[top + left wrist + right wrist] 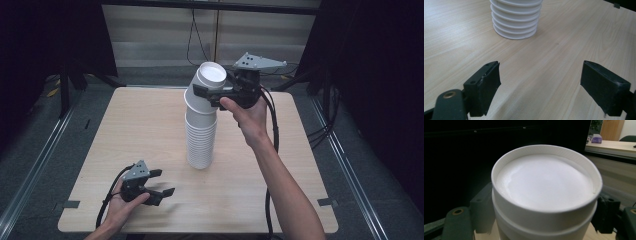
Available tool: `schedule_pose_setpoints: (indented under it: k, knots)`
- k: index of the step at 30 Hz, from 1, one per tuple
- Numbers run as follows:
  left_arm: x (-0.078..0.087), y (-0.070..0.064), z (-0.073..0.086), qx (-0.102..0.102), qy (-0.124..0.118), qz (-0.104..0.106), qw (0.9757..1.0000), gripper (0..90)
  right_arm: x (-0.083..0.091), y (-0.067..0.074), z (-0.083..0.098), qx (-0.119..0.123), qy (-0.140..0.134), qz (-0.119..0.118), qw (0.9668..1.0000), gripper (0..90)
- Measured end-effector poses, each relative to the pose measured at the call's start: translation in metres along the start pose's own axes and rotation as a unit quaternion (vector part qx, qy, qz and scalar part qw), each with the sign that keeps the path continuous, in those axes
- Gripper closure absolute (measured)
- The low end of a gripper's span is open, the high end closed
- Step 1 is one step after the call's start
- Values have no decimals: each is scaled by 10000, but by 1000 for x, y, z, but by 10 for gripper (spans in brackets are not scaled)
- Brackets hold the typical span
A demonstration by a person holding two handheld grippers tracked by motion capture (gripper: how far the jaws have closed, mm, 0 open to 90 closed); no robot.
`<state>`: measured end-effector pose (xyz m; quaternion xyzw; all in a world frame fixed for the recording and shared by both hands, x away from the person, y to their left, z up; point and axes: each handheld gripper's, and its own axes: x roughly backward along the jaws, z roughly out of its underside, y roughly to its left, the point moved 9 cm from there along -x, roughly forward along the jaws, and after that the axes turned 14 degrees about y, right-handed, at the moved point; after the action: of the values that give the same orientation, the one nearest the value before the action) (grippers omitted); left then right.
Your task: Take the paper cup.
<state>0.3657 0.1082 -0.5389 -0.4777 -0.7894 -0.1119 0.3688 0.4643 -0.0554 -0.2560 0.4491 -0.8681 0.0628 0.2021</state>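
While right claw (212,92) grips top cup (210,80), stack (201,140) tilted

text: none legible | labels/brands: none on the white paper cups (201,131) | numbers: none | signs: none on the wooden table (140,130) | far purple box (596,138): too small to read

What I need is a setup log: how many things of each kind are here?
Cup stack: 1
Grippers: 2, left gripper and right gripper
Table: 1
Total: 4
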Motion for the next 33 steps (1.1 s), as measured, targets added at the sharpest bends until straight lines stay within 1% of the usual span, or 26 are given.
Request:
schedule_pose_setpoints:
  k: [5,8,13,20,25,33]
  knots:
    - [-1,0,0,4,14,5,10000,158,4,-1,-2,-2,-70,8,10000,220]
    - [-1,0,0,5,14,9,10000,159,6,-2,-2,-51,-117,-6,9999,219]
    - [0,1,0,1,18,-1,10000,159,8,-2,-4,-88,-187,42,9998,220]
    - [-1,0,0,7,16,5,10000,158,13,-3,-6,-152,-309,24,9994,219]
    - [-1,0,0,17,21,13,10000,158,17,-4,-6,-155,-336,28,9993,220]
    - [-2,0,0,25,27,32,10000,158,30,-5,-7,-145,-403,83,9990,221]
